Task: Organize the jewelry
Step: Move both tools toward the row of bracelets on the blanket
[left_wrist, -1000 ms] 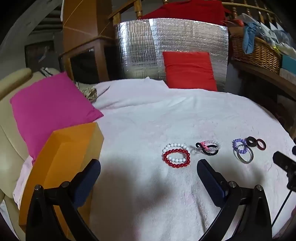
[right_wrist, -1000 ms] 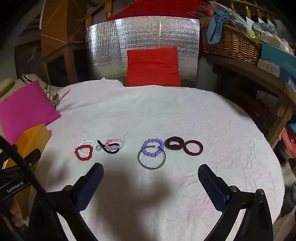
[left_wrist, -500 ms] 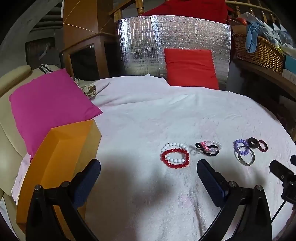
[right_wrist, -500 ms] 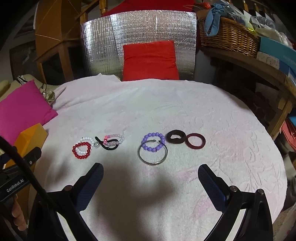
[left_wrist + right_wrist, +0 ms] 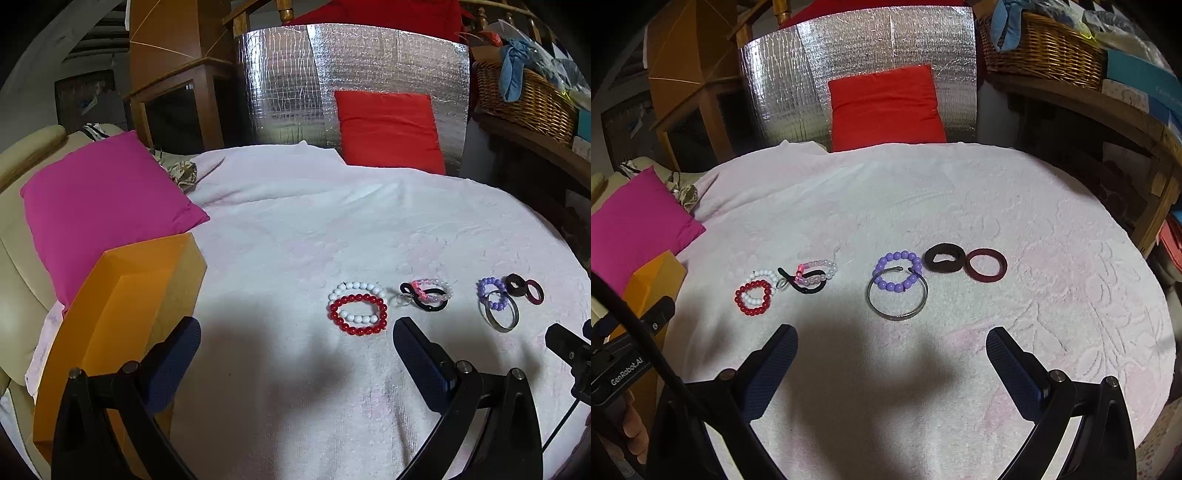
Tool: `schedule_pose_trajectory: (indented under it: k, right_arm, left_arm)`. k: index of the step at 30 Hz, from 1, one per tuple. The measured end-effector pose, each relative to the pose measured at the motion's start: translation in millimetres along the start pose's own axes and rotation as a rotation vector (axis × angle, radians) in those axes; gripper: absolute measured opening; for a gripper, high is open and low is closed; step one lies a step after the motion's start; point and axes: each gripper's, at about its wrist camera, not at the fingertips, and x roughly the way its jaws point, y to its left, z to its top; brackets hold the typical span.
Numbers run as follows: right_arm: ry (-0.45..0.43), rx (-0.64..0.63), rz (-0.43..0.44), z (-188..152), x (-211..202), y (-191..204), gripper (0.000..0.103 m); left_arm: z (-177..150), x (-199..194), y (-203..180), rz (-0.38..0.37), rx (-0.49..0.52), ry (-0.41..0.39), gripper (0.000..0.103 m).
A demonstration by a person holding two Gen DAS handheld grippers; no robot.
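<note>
Item: jewelry row on the pink-white textured bedspread [image 5: 997, 206], toward its near edge.
- Red bead bracelet [image 5: 753, 298] overlapping white bead bracelet [image 5: 761, 275], left end.
- Black hair tie [image 5: 805, 286] tangled with pink-and-clear bead bracelet [image 5: 818, 269].
- Purple bead bracelet [image 5: 897, 272] lying over silver metal bangle [image 5: 897, 301], centre.
- Black fabric ring [image 5: 943, 258] touching maroon ring [image 5: 986, 265], right end.
- Open orange cardboard box [image 5: 122, 314], left edge.

Change: over the last second both cameras have drawn slightly nearer; no piece has moved.
Left gripper [image 5: 295, 354]: spread wide, empty. Right gripper [image 5: 892, 354]: spread wide, empty, facing the bangle.
Status: sorting apparently not begun.
</note>
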Motion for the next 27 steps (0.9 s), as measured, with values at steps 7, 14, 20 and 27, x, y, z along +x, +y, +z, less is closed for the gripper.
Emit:
schedule_pose_trajectory:
  k: [7,14,20,27]
  right_arm:
    - [0.0,0.026,0.01,1,4,-2,0.103]
    - [0.009,0.032,0.0,2,8,-6,0.103]
    - [0.09,0.033,-0.027,7,37,-17,0.102]
    - [0.205,0.044,-0.015,13,74,-34,0.097]
  left_arm:
    - [0,3,0,0.007,0.004,0.008,0.103]
    - [-1,10,3,0.008,0.003,0.036,0.103]
    - [-2,43,17,-0.018,-0.027,0.156,0.103]
    - [-4,84,1,-0.132,-0.003,0.275,0.103]
